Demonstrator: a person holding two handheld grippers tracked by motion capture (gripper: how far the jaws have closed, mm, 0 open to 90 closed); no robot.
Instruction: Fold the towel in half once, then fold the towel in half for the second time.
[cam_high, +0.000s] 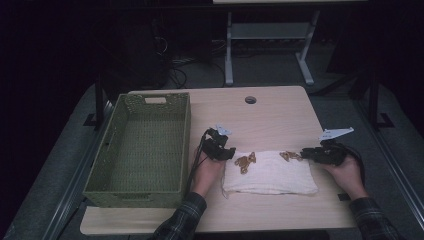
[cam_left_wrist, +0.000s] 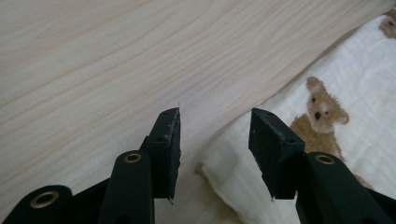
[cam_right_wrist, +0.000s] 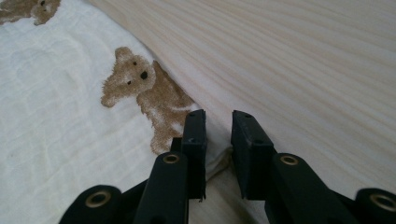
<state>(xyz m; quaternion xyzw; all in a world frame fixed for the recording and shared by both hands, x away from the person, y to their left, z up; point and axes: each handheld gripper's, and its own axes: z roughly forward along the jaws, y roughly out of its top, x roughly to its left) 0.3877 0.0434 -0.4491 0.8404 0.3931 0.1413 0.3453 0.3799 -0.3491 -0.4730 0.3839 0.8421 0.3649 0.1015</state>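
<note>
A white folded cloth (cam_high: 270, 172) printed with brown teddy bears lies on the wooden table (cam_high: 270, 115), near the front edge. My left gripper (cam_high: 231, 152) is at the cloth's far left corner. In the left gripper view its jaws (cam_left_wrist: 215, 116) stand open and low, with the cloth (cam_left_wrist: 364, 93) edge lying between them. My right gripper (cam_high: 304, 154) is at the far right corner. Its jaws (cam_right_wrist: 218, 115) stand a narrow gap apart around the corner of the cloth (cam_right_wrist: 56, 116), beside a bear print (cam_right_wrist: 140, 88), and the pads do not visibly press on it.
A green woven basket (cam_high: 102, 145) stands on the left side of the table, close to my left hand. A round cable hole (cam_high: 250, 100) sits near the far edge. Bare wood lies beyond the cloth. A white desk frame (cam_high: 229, 50) stands on the floor behind.
</note>
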